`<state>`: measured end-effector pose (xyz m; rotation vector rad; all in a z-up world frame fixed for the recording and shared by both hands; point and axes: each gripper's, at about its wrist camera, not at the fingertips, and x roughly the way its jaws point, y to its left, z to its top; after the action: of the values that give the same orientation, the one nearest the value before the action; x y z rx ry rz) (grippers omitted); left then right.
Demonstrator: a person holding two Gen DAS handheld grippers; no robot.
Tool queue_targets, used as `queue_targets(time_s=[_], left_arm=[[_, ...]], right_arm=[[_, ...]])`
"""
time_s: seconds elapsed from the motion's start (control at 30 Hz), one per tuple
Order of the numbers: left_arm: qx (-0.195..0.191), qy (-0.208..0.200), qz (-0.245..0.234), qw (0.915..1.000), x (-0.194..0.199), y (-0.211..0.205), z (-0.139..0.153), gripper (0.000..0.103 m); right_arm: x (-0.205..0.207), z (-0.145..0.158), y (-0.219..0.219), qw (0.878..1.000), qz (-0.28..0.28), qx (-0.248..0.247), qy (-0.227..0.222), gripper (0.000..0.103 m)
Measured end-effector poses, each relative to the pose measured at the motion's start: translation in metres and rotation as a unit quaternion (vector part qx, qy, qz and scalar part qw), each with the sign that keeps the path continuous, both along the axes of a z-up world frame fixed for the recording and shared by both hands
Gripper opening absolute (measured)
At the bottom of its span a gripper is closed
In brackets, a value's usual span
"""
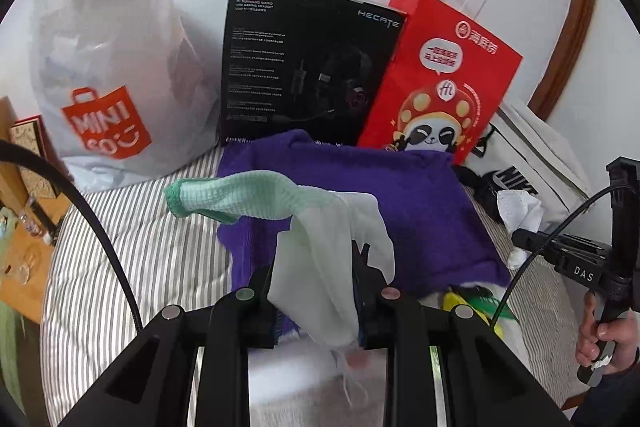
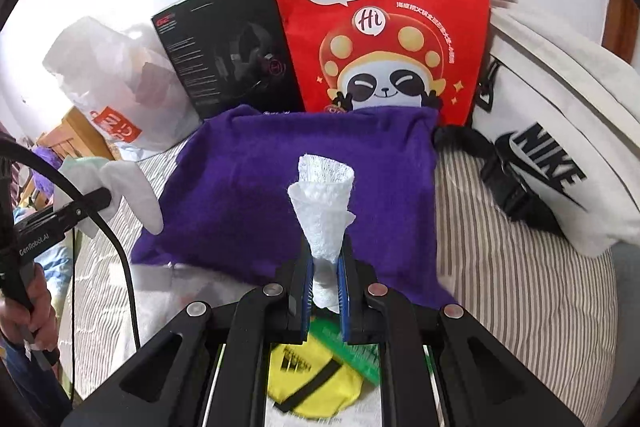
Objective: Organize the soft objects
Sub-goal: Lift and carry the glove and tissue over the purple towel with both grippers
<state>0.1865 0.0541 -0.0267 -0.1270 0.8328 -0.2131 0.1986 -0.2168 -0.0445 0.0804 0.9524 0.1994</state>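
My left gripper (image 1: pixel 316 267) is shut on a white and mint-green sock (image 1: pixel 256 201), which hangs out over a purple cloth (image 1: pixel 420 211) spread on the striped bed. The same sock shows at the left of the right wrist view (image 2: pixel 120 183). My right gripper (image 2: pixel 325 263) is shut on a white textured sock (image 2: pixel 324 195), held upright above the purple cloth (image 2: pixel 260 187). The right gripper with its white sock (image 1: pixel 518 207) shows at the right of the left wrist view. A yellow and green soft item (image 2: pixel 308 375) lies below the right gripper.
A white MINISO bag (image 1: pixel 108 75), a black headset box (image 1: pixel 304 63) and a red paper bag (image 1: pixel 440 79) stand against the wall behind the cloth. A white Nike bag (image 2: pixel 560 131) lies at the right. A wooden bedside table (image 1: pixel 24 227) stands at the left of the striped bed (image 1: pixel 160 267).
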Motion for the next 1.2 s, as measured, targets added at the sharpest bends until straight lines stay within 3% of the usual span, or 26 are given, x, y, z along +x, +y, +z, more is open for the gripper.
queue_targets(time_s=[0.4,0.63,0.83,1.2], left_arm=[[-0.010,0.023,-0.012,0.9996,0.075,-0.014,-0.019,0.025],[0.004,0.045,-0.019,0.9988,0.111,-0.025,-0.034,0.025],[0.004,0.076,-0.018,0.9970,0.134,-0.026,-0.057,0.025],[0.026,0.127,-0.007,0.9916,0.163,-0.031,-0.093,0.029]], right_arm=[[0.070,-0.022,-0.008,1.000,-0.009,-0.021,0.021,0.011],[0.119,-0.044,-0.012,0.998,-0.017,-0.049,0.044,0.011],[0.140,-0.070,-0.009,0.996,-0.019,-0.054,0.070,0.011],[0.160,-0.090,0.000,0.995,-0.007,-0.054,0.088,0.014]])
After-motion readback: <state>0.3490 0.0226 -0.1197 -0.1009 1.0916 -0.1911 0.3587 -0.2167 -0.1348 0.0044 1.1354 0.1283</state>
